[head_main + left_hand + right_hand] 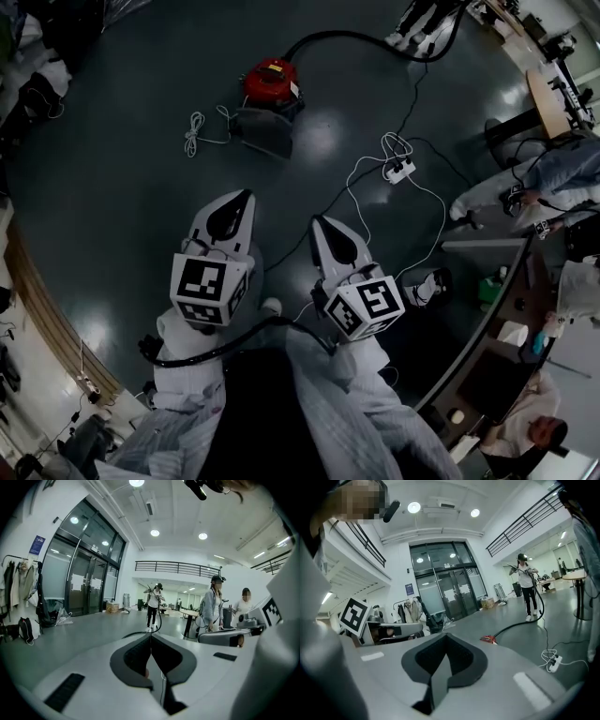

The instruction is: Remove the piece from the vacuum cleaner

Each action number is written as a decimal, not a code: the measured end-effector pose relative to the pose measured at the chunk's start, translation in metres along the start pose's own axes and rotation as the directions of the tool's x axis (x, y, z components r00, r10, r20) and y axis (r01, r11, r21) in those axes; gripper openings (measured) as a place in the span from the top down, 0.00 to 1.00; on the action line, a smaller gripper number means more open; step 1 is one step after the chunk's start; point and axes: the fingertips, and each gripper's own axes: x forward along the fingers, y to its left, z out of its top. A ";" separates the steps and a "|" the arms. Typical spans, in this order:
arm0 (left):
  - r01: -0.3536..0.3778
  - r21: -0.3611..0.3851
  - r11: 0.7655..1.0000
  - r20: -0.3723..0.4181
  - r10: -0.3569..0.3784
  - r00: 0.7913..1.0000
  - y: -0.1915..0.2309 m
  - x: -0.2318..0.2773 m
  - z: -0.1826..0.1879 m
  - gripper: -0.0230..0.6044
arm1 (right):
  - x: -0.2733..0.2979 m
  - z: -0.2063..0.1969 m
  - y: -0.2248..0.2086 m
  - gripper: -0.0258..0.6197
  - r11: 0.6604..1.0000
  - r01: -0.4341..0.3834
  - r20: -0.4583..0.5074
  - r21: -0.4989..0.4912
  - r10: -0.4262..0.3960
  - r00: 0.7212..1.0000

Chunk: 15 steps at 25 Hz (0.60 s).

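A red canister vacuum cleaner [272, 81] stands on the dark floor a good way ahead of me, with a grey piece [263, 131] lying against its near side. Its black hose [367, 38] runs off to a person standing at the far end [419, 19], who holds the wand. The right gripper view shows the vacuum cleaner [489, 639], the hose [520, 625] and that person [528, 590]. My left gripper [245, 196] and right gripper [317, 222] are side by side in the air, well short of the vacuum. Both are shut and hold nothing, as the left gripper [150, 635] and right gripper [445, 634] show.
A white cord [194, 134] lies coiled left of the vacuum. A power strip [400, 170] with white cables sits on the floor to the right. A curved desk [497, 309] with seated people borders the right side. Glass doors [445, 592] and a coat rack stand beyond.
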 end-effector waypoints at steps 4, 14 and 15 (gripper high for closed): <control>-0.008 -0.016 1.000 -0.004 0.008 1.000 0.057 0.056 0.017 0.95 | 0.078 0.012 -0.025 0.96 1.000 -0.006 -0.030 -0.002 0.006 1.000; 0.084 0.055 0.995 -0.122 -0.077 0.990 0.157 0.201 0.044 0.95 | 0.237 0.056 -0.096 0.96 0.998 0.065 -0.060 0.018 -0.063 0.996; 0.090 0.060 0.994 -0.141 -0.081 0.987 0.162 0.216 0.040 0.95 | 0.248 0.055 -0.107 0.96 0.997 0.070 -0.072 0.024 -0.068 0.995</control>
